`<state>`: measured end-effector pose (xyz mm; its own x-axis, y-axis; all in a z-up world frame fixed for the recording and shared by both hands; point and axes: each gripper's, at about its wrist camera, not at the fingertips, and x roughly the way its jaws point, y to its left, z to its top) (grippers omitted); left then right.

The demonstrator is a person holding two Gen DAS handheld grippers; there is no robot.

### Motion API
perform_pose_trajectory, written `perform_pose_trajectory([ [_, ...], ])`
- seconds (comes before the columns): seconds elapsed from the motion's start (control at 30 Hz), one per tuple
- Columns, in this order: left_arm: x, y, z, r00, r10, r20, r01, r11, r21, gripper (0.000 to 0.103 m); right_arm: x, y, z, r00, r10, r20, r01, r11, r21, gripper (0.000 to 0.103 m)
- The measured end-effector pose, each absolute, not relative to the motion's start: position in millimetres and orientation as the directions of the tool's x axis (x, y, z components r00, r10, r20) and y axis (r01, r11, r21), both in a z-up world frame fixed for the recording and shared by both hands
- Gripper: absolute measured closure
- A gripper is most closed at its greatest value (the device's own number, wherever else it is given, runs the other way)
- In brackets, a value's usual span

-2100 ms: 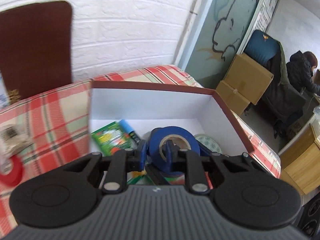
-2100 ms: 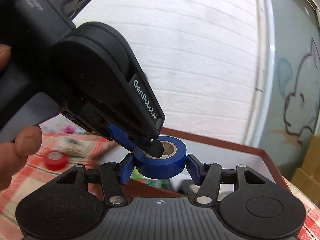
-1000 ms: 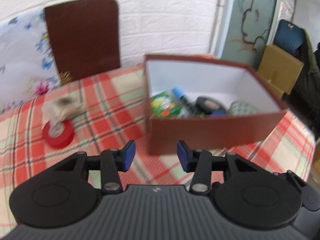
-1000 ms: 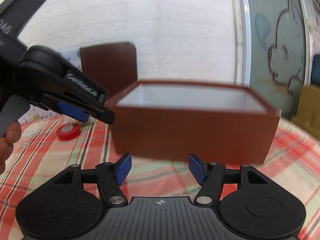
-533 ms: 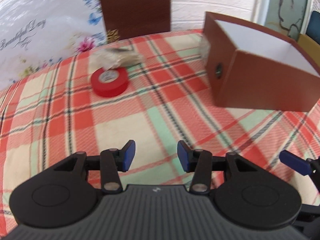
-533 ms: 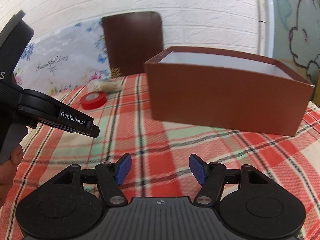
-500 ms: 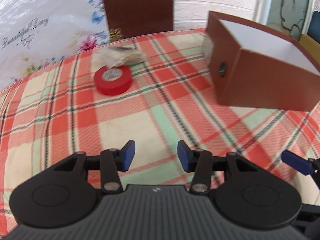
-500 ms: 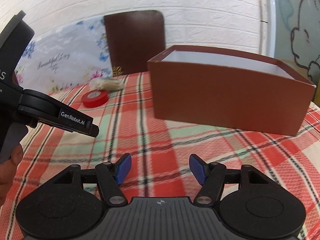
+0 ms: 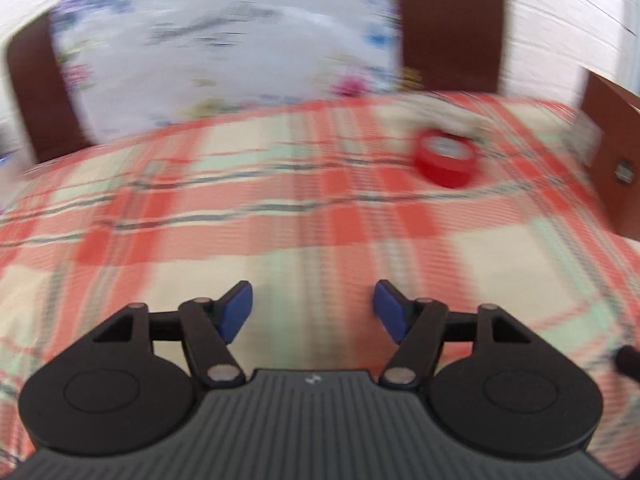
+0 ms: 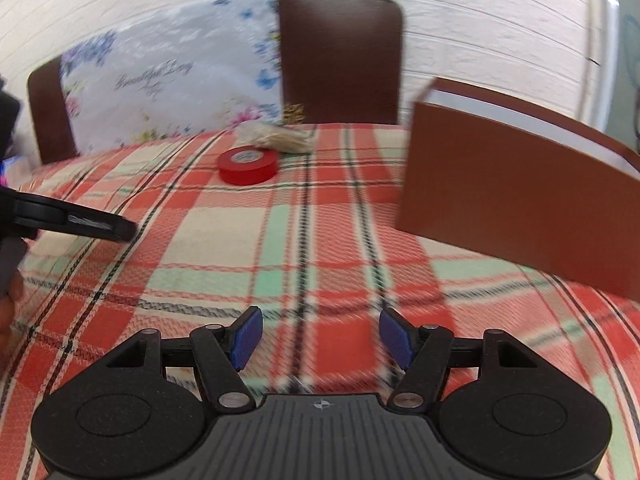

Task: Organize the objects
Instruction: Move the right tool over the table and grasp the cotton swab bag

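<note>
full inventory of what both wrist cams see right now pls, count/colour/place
tape roll: 1, red, lying flat on the tablecloth, far side, left of the box
clear bag: 1, pale beige contents, just behind the tape roll, touching or nearly so
box: 1, brown outside, white inside, open top, right side of the table; contents hidden from here
tablecloth: 1, red, cream and green plaid, covers the table
chairs: 2, dark brown backs, behind the table
floral sheet: 1, white with blue and pink flowers, between the chairs
wall: white brick
left tool: 1, black with blue pads, open, empty
right tool: 1, black with blue pads, open, empty
</note>
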<state>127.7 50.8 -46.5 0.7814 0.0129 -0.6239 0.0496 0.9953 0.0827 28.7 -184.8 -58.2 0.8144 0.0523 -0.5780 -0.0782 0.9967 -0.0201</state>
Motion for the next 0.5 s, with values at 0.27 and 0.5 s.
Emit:
perform_pose_trajectory([
  [0.27, 125, 97, -55, 0.832, 0.047, -0.553, -0.071, 0.997, -0.023, 0.018, 107, -161, -29, 0.896, 0.106, -0.431, -0.129, 0.991, -0.025, 0.036],
  [0.5, 125, 95, -57, 0.833, 0.000, -0.553, -0.026, 0.999, -0.039, 0.016, 233, -166, -14, 0.896, 0.199, -0.398, -0.156, 0.978, 0.137, 0.011],
])
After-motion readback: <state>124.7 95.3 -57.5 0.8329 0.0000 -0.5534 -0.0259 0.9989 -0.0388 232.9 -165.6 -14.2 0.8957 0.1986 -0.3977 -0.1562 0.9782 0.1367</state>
